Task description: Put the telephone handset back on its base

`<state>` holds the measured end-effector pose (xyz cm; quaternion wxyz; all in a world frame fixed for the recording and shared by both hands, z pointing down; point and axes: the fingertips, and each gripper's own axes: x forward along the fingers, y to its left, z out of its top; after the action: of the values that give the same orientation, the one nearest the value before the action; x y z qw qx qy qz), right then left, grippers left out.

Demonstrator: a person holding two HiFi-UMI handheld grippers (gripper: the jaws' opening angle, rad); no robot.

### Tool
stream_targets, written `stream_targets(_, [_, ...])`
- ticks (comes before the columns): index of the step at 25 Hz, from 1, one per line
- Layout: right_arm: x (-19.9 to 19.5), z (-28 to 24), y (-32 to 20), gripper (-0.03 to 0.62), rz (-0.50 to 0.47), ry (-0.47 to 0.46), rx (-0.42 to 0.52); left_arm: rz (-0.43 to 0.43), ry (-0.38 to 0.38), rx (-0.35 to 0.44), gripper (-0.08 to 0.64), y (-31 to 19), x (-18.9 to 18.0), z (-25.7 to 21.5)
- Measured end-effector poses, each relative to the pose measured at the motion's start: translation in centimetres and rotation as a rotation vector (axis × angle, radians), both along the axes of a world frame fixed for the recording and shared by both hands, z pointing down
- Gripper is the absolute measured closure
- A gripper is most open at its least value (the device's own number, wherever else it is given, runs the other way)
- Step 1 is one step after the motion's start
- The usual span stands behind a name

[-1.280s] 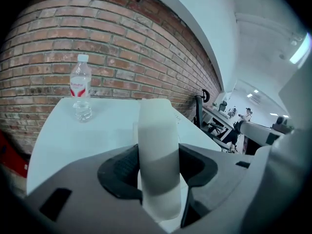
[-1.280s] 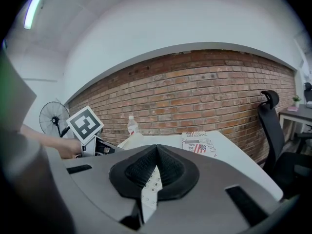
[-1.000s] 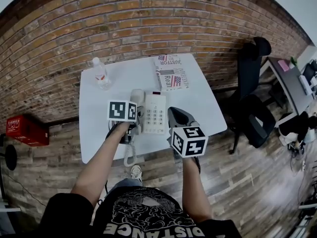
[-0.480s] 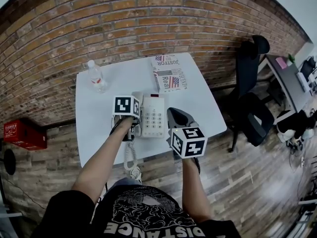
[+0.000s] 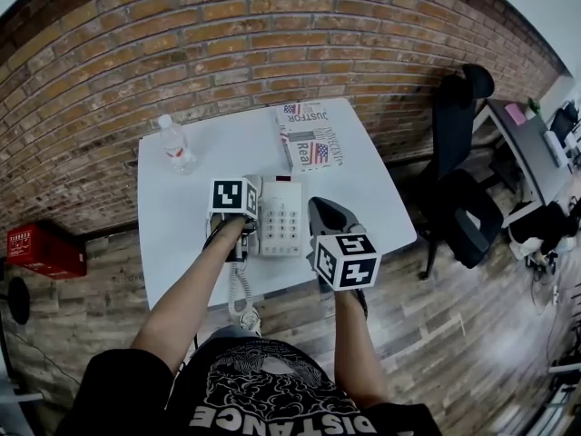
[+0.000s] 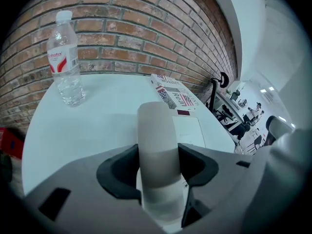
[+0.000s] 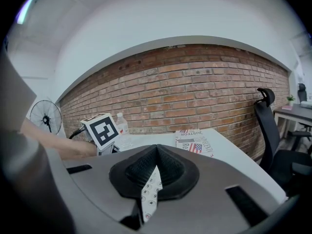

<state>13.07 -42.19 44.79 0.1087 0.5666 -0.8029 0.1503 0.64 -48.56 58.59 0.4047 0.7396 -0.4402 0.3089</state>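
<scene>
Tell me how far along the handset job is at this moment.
Done: the left gripper is clamped on the handset. In hand: the handset lies along the left side of the base, where it belongs; whether it is fully seated cannot be told. Left: open the jaws and back away. The right gripper is shut and empty, beside the base.

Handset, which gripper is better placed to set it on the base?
Left. The left gripper grips the handset at the base's left side; the right gripper is shut and empty.
</scene>
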Motion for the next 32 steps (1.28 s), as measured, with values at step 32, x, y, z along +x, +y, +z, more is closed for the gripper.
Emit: stream_targets(32, [-1.7, -3.9, 4.6, 0.591, -0.068, 0.029, 0.063, 0.122, 0.196, 0.494, 0.379, 4.8, -2.1, -14.6])
